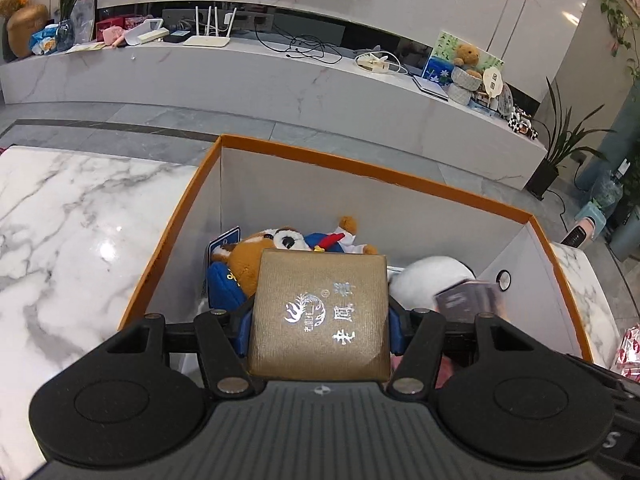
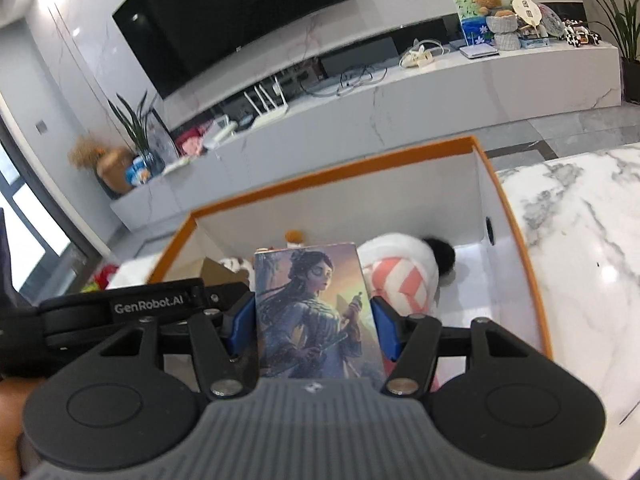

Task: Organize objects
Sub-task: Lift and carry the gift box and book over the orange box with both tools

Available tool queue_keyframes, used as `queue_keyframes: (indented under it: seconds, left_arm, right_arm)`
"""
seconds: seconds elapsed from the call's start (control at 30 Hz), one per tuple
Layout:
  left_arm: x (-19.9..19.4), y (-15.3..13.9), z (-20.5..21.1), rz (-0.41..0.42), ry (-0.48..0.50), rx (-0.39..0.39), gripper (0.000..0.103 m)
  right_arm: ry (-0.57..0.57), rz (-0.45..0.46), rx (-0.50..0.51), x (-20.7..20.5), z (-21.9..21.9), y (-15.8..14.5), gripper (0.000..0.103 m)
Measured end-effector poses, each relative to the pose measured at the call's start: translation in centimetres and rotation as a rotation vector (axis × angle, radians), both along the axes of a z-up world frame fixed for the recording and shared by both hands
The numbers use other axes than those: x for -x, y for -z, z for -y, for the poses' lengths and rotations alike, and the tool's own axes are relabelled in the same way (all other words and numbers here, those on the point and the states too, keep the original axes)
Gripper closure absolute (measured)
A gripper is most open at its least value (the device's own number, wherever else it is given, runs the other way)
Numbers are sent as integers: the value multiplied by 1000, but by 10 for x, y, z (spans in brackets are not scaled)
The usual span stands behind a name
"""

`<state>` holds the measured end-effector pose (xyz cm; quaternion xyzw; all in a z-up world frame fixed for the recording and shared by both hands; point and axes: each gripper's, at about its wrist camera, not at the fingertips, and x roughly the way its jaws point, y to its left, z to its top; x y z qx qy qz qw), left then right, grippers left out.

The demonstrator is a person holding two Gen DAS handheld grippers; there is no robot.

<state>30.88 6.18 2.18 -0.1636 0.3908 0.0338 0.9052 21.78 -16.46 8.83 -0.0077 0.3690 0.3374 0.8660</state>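
My left gripper (image 1: 320, 320) is shut on a flat gold box (image 1: 320, 312) with silver characters, held over the orange-rimmed white storage box (image 1: 360, 174). My right gripper (image 2: 314, 322) is shut on a picture box (image 2: 314, 312) showing a painted woman, held over the same storage box (image 2: 332, 168). Inside lie a brown plush in blue clothes (image 1: 256, 256) and a white plush (image 1: 432, 276) with pink-striped front (image 2: 400, 276). The picture box shows blurred at the right of the left wrist view (image 1: 468, 298).
The storage box stands on a white marble table (image 1: 72, 232), which continues on the right (image 2: 580, 240). A long marble TV bench (image 1: 280, 80) with a router, cables, a teddy bear and plants lies beyond a strip of grey floor. A red-patterned packet (image 1: 630, 350) lies at right.
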Motion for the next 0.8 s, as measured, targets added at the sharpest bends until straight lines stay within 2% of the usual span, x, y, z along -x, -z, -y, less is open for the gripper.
queue_keyframes:
  seconds: [0.23,0.47,0.8]
  left_arm:
    - [0,-3,8,-7,9,-18,34]
    - [-1,-5,32,-30,36,-128,34]
    - [-2,-2,37,-98,77,-133,34]
  right_arm:
    - [19,51,91,-4,0,7,41]
    - [-9,98,190,-4,-6,14,43]
    - [-60,97,277,-1,-7,11,44]
